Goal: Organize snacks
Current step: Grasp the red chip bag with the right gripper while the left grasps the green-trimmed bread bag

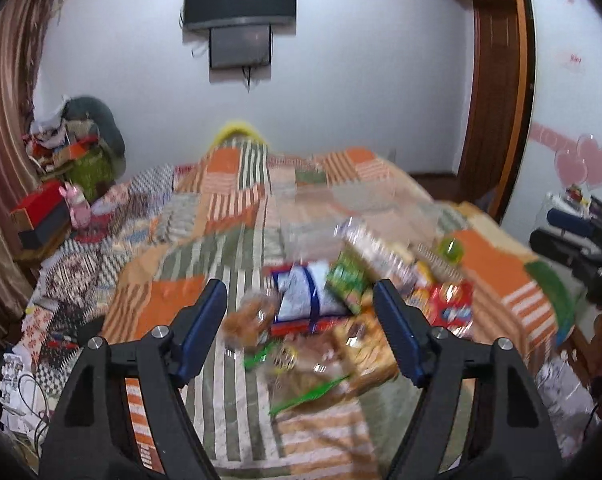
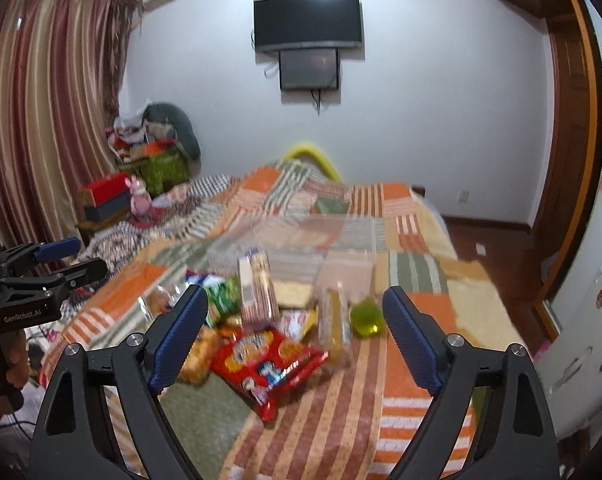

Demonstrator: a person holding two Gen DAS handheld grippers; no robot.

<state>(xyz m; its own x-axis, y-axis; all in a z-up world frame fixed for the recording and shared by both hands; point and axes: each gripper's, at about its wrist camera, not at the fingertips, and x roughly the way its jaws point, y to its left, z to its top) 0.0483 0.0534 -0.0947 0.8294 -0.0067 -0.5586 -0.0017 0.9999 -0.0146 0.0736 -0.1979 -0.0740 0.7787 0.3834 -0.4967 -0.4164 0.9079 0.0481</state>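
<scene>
Hovering spread wide and holding nothing, the left gripper (image 1: 301, 300) and right gripper (image 2: 295, 308) face the snack pile (image 2: 269, 320) at 12 o'clock on the quilt (image 2: 341, 400).

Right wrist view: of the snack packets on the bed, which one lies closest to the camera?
The flat red foil packet with cartoon figures. It lies at the front of the pile on the striped patchwork bedcover; the other snacks lie beside or behind it.

A home bedroom is showing here: a patchwork-quilted bed (image 2: 417, 240) is filling the floor, striped curtains (image 2: 49, 100) are hanging, a television (image 2: 307, 20) is sitting wall-mounted
</scene>
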